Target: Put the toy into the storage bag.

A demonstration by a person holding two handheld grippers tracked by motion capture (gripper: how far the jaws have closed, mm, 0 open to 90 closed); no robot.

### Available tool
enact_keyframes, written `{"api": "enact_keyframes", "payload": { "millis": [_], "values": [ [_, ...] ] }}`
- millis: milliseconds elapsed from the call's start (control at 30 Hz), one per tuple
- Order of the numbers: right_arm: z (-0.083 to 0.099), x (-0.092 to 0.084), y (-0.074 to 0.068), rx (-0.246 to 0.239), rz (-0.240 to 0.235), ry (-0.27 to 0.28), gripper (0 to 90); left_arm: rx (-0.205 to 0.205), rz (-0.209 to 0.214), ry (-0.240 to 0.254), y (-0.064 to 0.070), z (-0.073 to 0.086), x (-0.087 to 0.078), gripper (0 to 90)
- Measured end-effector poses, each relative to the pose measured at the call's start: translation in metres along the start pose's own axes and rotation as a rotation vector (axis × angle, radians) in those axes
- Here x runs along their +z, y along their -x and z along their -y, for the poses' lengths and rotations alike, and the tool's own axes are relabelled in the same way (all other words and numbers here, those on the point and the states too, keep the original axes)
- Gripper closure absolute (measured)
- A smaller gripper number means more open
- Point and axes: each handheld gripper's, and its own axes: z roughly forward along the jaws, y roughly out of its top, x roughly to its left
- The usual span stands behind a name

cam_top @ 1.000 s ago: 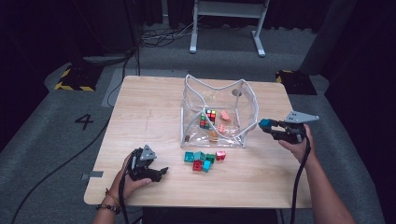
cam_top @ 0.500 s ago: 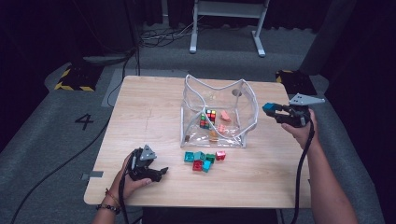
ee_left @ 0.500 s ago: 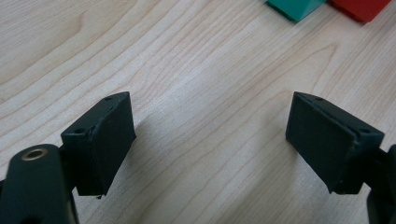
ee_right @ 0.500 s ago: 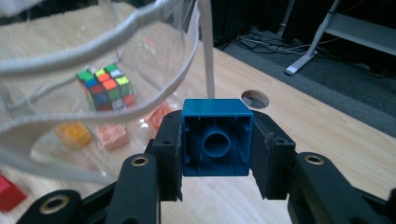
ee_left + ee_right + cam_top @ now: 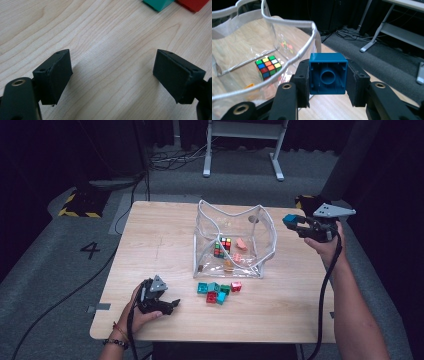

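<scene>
Right gripper (image 5: 328, 82) clamps a blue block (image 5: 328, 74) beside the clear bag (image 5: 235, 270); left gripper (image 5: 112, 75) empty, agape; several blocks (image 5: 218, 291) remain outside it.

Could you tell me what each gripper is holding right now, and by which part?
Right gripper clamps a blue block by its two side walls. Left gripper holds nothing.

**Materials and finishes**

The bench (image 5: 165, 240) is pale wood with a smooth, matt grain. The bag (image 5: 260, 227) is clear, glossy plastic film, creased, edged with white cloth piping. The blue brick (image 5: 328, 72) is smooth moulded plastic with a soft sheen, as are the loose bricks (image 5: 217, 292) at the bag's 6 o'clock. The right tool (image 5: 328, 83) and left tool (image 5: 112, 72) carry matt black pads, slightly rough.
</scene>
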Motion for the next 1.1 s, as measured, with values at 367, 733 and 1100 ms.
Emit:
{"api": "enact_keyframes", "payload": {
  "millis": [367, 733, 1100],
  "values": [
    [-0.03, 0.0, -0.013, -0.055, -0.029, 0.017, 59.4, -0.001, -0.001, -0.001, 0.0, 0.0, 0.0, 15.7],
    [-0.049, 0.007, -0.034, -0.097, -0.086, 0.02, 59.4, 0.002, 0.0, 0.002, 0.0, 0.0, 0.0, 15.7],
    [-0.058, 0.033, -0.062, -0.158, -0.171, -0.022, 59.4, 0.0, 0.0, -0.001, 0.0, 0.0, 0.0, 15.7]
  ]
}}
